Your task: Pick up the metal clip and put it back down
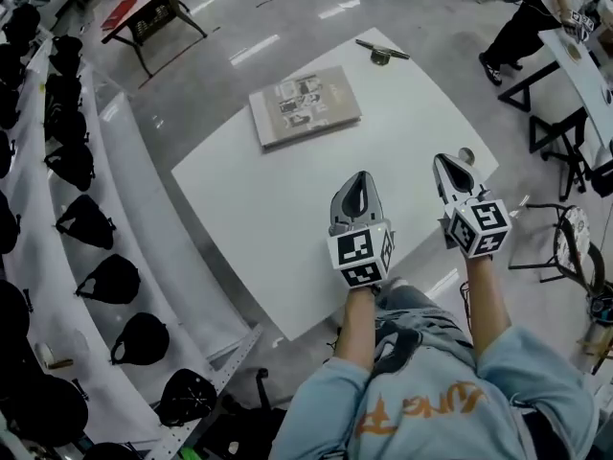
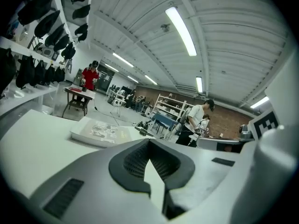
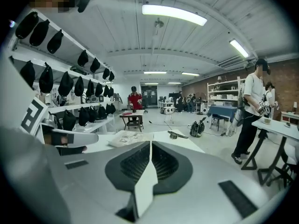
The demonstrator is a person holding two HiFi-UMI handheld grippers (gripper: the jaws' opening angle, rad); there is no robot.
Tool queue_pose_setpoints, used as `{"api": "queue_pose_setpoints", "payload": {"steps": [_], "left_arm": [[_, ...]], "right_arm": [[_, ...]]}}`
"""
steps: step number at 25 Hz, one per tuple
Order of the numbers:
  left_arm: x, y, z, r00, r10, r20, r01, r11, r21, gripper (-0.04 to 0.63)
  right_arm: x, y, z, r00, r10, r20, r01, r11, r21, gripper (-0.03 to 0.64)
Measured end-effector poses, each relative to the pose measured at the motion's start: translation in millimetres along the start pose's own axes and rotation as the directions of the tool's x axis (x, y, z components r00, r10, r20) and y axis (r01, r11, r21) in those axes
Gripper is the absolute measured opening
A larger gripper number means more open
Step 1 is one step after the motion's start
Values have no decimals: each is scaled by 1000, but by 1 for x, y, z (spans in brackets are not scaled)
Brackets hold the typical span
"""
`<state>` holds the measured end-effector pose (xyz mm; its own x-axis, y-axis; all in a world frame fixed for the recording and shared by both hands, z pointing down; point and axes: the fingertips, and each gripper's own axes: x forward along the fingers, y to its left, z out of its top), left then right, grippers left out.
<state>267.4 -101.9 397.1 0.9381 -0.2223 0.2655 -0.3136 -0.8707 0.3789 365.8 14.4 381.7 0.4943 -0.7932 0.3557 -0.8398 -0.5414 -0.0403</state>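
Observation:
The metal clip point(image 1: 381, 53) is a dark piece with a long bar, lying at the far corner of the white table point(image 1: 249, 209). It also shows small in the right gripper view, clip point(image 3: 178, 135), and in the left gripper view, clip point(image 2: 142, 126). My left gripper point(image 1: 358, 174) hovers over the table's near part, jaws shut and empty. My right gripper point(image 1: 442, 158) hangs beside it near the table's right edge, also shut with nothing in it. Both point toward the far side, well short of the clip. In their own views the left gripper point(image 2: 149, 143) and right gripper point(image 3: 150, 143) have their tips touching.
A closed book point(image 1: 305, 105) lies flat between the grippers and the clip. A shelf of black caps point(image 1: 86, 223) runs along the left. A small dark table point(image 1: 144, 17) stands far left, a person point(image 1: 517, 27) and trestle desks at the right.

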Motion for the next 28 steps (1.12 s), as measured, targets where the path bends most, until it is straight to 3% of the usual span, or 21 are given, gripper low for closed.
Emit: {"api": "queue_pose_setpoints", "payload": {"steps": [6, 10, 17, 28], "left_arm": [[32, -4, -8, 999, -12, -45, 12, 1000, 9, 9], [53, 10, 0, 997, 46, -55, -45, 999, 18, 9], [100, 1, 12, 995, 62, -75, -59, 997, 48, 9], [167, 11, -31, 973, 136, -189, -132, 991, 31, 9]], "right_arm": [[18, -25, -10, 999, -18, -28, 18, 1000, 16, 34], [44, -36, -4, 1000, 16, -23, -16, 999, 33, 34], [96, -56, 12, 996, 85, -15, -85, 996, 14, 34], [168, -99, -5, 986, 147, -78, -150, 988, -34, 34]]}}
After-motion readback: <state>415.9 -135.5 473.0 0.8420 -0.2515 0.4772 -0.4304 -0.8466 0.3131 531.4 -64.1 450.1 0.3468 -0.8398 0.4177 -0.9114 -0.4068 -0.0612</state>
